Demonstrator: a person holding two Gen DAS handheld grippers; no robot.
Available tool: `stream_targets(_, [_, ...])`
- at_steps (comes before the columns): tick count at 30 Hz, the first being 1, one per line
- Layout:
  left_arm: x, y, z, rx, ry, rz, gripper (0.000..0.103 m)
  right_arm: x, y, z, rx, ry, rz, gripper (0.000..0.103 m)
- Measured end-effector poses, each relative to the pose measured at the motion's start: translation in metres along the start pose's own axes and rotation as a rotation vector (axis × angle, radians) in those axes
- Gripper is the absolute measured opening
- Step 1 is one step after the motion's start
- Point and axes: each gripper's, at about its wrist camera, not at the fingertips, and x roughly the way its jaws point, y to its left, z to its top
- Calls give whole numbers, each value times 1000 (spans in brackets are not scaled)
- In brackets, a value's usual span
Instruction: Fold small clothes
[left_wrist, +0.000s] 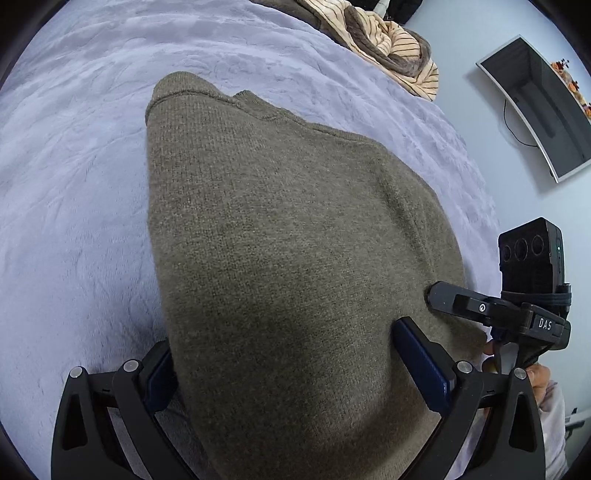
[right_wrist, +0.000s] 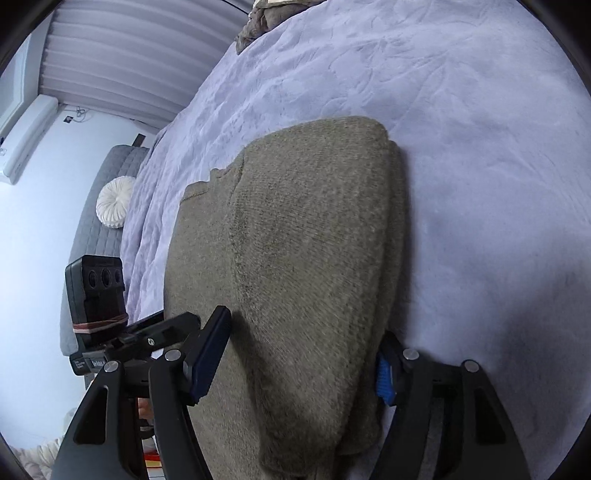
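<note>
An olive-brown knitted sweater (left_wrist: 295, 221) lies folded in a long stack on the lavender bedspread (left_wrist: 74, 184). My left gripper (left_wrist: 284, 339) stands open and wide over its near end. Its right finger (left_wrist: 421, 358) rests on top of the knit, and the sweater's edge half hides its left finger (left_wrist: 159, 373). My right gripper (right_wrist: 303, 328) is open too, astride the same sweater (right_wrist: 314, 240). Its left pad (right_wrist: 210, 354) sits above the fabric and its right pad (right_wrist: 386, 373) is beside the folded edge. Each view shows a finger of the other gripper (left_wrist: 443, 297) (right_wrist: 173, 326) at the sweater's side.
A heap of striped beige and brown clothes (left_wrist: 391, 48) lies at the far edge of the bed. A screen (left_wrist: 543, 110) hangs on the wall to the right. Left of the bed stands a grey quilted bench (right_wrist: 88, 236) with a round white cushion (right_wrist: 114, 203).
</note>
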Motion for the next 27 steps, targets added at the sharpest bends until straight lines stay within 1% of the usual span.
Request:
stream_targets(1, [-1, 0, 0, -3, 0, 2, 102, 2, 0, 1, 10, -5, 9, 72])
stream_targets(2, [-3, 0, -1, -5, -5, 5, 96, 2, 0, 1, 18, -10, 15, 72])
stream_targets(3, [-6, -1, -2, -5, -14, 11, 92, 0, 1, -2, 25, -17, 23, 65])
stream_targets(4, [-9, -2, -3, 0, -22, 12, 83, -2, 3, -4, 31, -17, 37, 56])
stream_targets(5, [-13, -2, -4, 6, -28, 10, 74, -4, 4, -5, 37, -21, 40, 38])
stream_targets(6, [-17, -1, -5, 10, -34, 6, 70, -9, 4, -7, 48, -29, 68, 32])
stream_targets(8, [-26, -2, -7, 22, -43, -9, 57, -18, 8, -11, 79, -51, 162, 30])
stream_targets(10, [-37, -4, -8, 37, -41, -26, 52, -23, 17, -15, 75, -63, 176, 30])
stream_targets(14, [-67, -8, -14, 48, -51, -66, 50, -33, 38, -24, 87, -81, 237, 30])
stream_targets(18, [-105, -12, -31, 63, -77, -86, 50, -45, 64, -39, 79, -90, 278, 30])
stream_targets(22, [-141, -13, -58, 82, -75, -68, 50, -55, 88, -62, 87, -67, 315, 30])
stream_targets(25, [-169, -9, -84, 105, -72, -51, 50, -53, 103, -83, 102, -43, 347, 30])
stream_targets(27, [-185, -3, -103, 104, -67, -41, 50, -48, 115, -97, 108, -23, 372, 30])
